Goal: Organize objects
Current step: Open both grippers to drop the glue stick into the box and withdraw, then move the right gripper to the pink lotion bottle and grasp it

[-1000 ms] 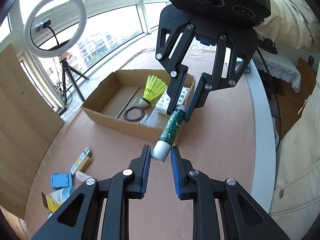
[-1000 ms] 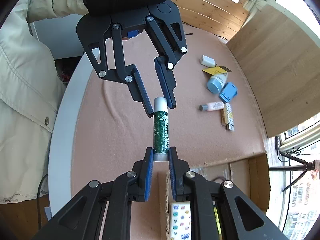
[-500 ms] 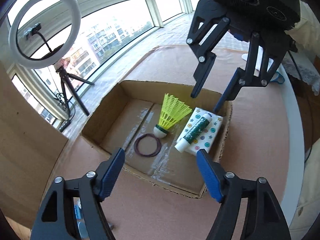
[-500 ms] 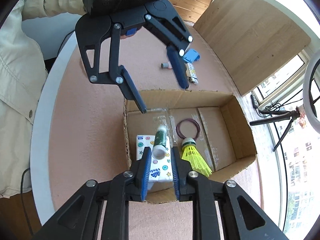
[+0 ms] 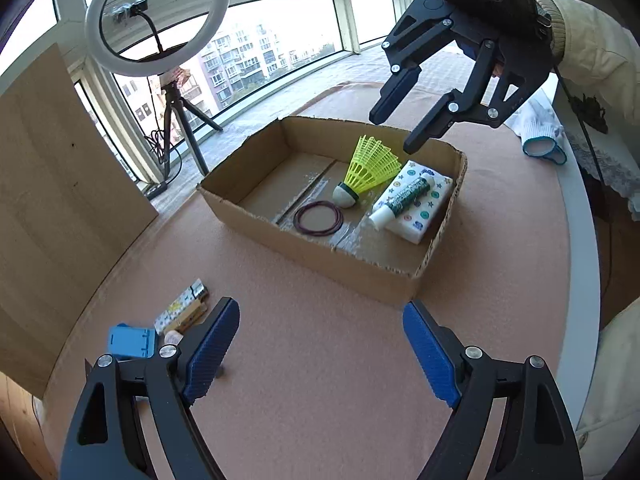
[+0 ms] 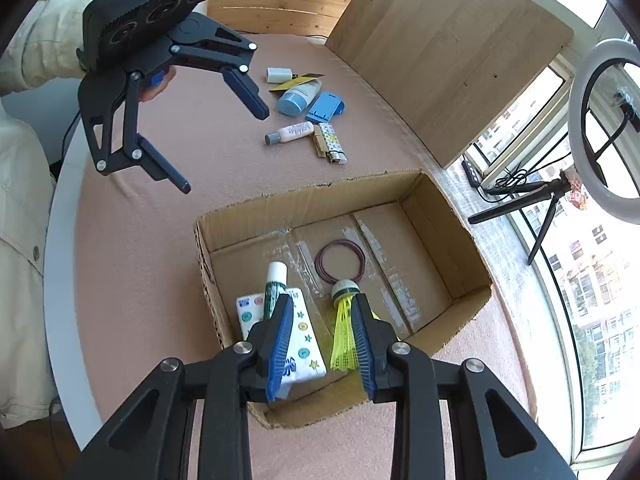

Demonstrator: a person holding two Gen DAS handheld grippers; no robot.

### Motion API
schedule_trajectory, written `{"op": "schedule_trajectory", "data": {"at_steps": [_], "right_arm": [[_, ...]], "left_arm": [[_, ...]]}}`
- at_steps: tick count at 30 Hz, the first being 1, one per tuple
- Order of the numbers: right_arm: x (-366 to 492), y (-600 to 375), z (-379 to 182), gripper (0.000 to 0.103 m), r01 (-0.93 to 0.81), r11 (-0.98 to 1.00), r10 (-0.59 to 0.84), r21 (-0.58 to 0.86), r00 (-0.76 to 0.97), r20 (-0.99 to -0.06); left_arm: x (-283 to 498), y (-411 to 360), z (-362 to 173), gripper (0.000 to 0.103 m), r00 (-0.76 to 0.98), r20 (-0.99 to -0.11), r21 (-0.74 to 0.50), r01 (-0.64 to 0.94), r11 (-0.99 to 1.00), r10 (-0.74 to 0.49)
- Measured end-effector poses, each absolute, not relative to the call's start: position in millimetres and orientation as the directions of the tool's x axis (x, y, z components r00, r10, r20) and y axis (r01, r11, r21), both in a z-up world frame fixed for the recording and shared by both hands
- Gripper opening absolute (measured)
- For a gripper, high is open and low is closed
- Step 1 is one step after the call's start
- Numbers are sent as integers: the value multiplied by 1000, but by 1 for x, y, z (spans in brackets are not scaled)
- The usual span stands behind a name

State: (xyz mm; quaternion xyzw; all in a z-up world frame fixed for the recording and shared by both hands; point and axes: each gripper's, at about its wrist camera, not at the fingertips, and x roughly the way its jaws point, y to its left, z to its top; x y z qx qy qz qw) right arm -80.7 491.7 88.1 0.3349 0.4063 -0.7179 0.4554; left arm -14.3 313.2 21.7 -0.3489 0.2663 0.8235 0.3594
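Opening above the box (image 6: pixel 440 216), nothing pinched, the right gripper (image 6: pixel 320 336) is risking the shuttlecock (image 6: pixel 344 320) being snagged beneath it.

Black linkage grippers (image 5: pixel 320 344), blue ribbed pads, cream sleeves (image 5: pixel 592 44)

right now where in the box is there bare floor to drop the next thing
Free: the cardboard box floor on its window side, beyond the hair tie. Crowded: the other end, where the shuttlecock, tissue pack and green tube lie.
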Motion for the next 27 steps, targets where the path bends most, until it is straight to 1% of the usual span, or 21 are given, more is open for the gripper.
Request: {"op": "schedule_trajectory", "data": {"at_steps": [3, 5, 10, 11, 12, 14, 17, 19, 20, 22, 27], "right_arm": [[-76, 460, 90, 29, 925, -254, -371, -284, -364, -854], [-70, 434, 91, 30, 928, -241, -373, -285, -360, -855], [-60, 358, 84, 37, 935, -229, -365, -273, -342, -866], [-59, 341, 80, 41, 930, -245, -355, -273, -348, -868], [-60, 323, 75, 47, 922, -273, -342, -273, -359, -868], [-65, 289, 61, 55, 884, -388, -289, -262, -387, -876], [-85, 253, 36, 62, 775, -606, -229, -177, -384, -895], [-105, 246, 18, 63, 663, -744, -229, -83, -369, -900], [-114, 245, 8, 63, 608, -791, -215, -63, -374, -902], [-124, 242, -4, 63, 525, -846, -163, -90, -417, -894], [-136, 248, -11, 62, 424, -900, -122, -103, -471, -874]], "left_arm": [[-7, 279, 23, 87, -509, -755, 179, -766, -618, 412], [-2, 251, 25, 89, -521, -748, 168, -749, -641, 412], [12, 174, 24, 93, -560, -730, 139, -683, -717, 392], [16, 159, 23, 93, -571, -724, 131, -666, -735, 388], [20, 143, 21, 93, -577, -720, 115, -647, -754, 386], [30, 115, 18, 93, -589, -718, 90, -606, -790, 370], [44, 76, 12, 95, -614, -705, 52, -544, -837, 355], [52, 56, 8, 95, -618, -702, 9, -505, -863, 354], [55, 48, 5, 95, -618, -702, -11, -488, -873, 355], [60, 34, 2, 95, -622, -704, -32, -453, -891, 342], [73, 3, -3, 95, -637, -702, -70, -382, -921, 318]]}}
